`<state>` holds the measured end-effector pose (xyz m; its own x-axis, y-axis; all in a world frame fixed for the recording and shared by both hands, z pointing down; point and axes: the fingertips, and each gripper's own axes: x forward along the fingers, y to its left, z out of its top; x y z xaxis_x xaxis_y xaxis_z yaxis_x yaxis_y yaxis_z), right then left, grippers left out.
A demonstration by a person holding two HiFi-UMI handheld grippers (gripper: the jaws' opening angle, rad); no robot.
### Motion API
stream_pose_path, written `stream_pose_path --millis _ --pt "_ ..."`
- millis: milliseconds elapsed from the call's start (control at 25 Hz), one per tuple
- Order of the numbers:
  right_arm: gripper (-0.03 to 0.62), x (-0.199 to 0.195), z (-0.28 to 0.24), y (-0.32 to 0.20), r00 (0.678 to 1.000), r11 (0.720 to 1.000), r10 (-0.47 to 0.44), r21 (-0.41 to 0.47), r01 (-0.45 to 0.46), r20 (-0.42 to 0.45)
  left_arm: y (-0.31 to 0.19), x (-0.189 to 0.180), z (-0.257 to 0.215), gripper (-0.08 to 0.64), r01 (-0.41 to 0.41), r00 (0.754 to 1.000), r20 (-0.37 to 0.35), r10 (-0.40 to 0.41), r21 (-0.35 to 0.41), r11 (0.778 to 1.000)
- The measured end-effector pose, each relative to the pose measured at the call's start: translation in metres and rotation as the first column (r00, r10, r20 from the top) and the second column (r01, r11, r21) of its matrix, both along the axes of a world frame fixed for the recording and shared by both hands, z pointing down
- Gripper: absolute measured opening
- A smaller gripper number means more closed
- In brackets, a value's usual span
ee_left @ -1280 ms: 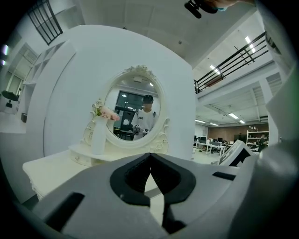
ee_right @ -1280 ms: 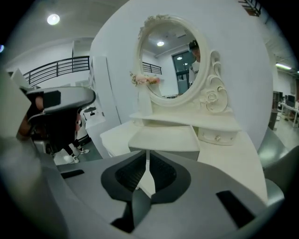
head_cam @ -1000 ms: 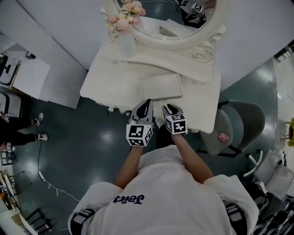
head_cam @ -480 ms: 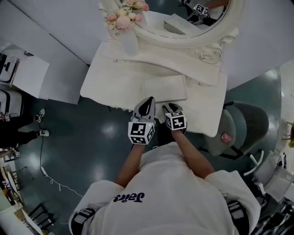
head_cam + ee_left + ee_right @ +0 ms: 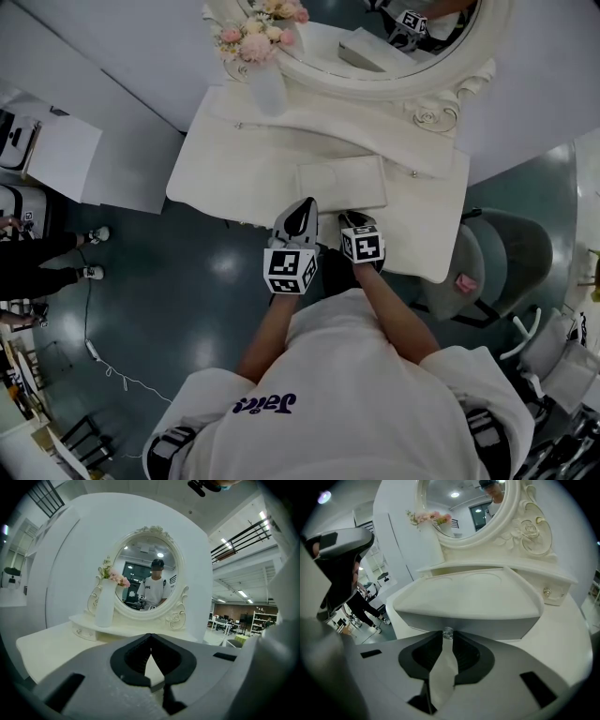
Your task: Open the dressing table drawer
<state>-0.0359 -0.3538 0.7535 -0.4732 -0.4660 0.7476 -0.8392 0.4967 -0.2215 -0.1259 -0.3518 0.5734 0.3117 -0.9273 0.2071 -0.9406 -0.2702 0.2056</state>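
Drawer [image 5: 464, 619], the only one at the front, sits under the near edge of the white dressing table [image 5: 225, 178]. Its single clear knob [image 5: 448, 633] is pinched between the tips of the right gripper [image 5: 448, 638], whose jaws have just been closing onto it. The left gripper [image 5: 150, 635] hangs just beside it, jaws tip to tip and empty. On the table are one oval mirror [image 5: 375, 42], one vase [image 5: 267, 89] of pink flowers and one flat tray [image 5: 342, 183].
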Motion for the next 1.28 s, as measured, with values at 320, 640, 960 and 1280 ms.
stream_pose_path --millis 320,640,960,1280 --pt "0.069 0.001 0.0 0.004 1.0 1.0 -0.009 0.017 0.009 -0.018 0.007 0.002 0.0 0.015 -0.01 1.0 -0.002 0.01 0.003 1.0" --pt "0.069 0.005 -0.001 0.018 1.0 1.0 -0.003 0.015 0.003 -0.029 0.021 -0.003 -0.003 0.015 -0.001 1.0 0.001 0.001 0.009 1.0" --pt "0.069 0.009 0.0 0.038 1.0 1.0 0.0 0.012 0.0 -0.03 0.038 0.002 -0.002 0.015 -0.012 1.0 0.0 0.012 0.007 1.0" --pt "0.069 0.017 -0.001 0.063 0.999 1.0 0.013 0.01 -0.012 -0.036 0.058 0.01 -0.007 0.015 -0.028 1.0 -0.002 0.028 0.013 1.0"
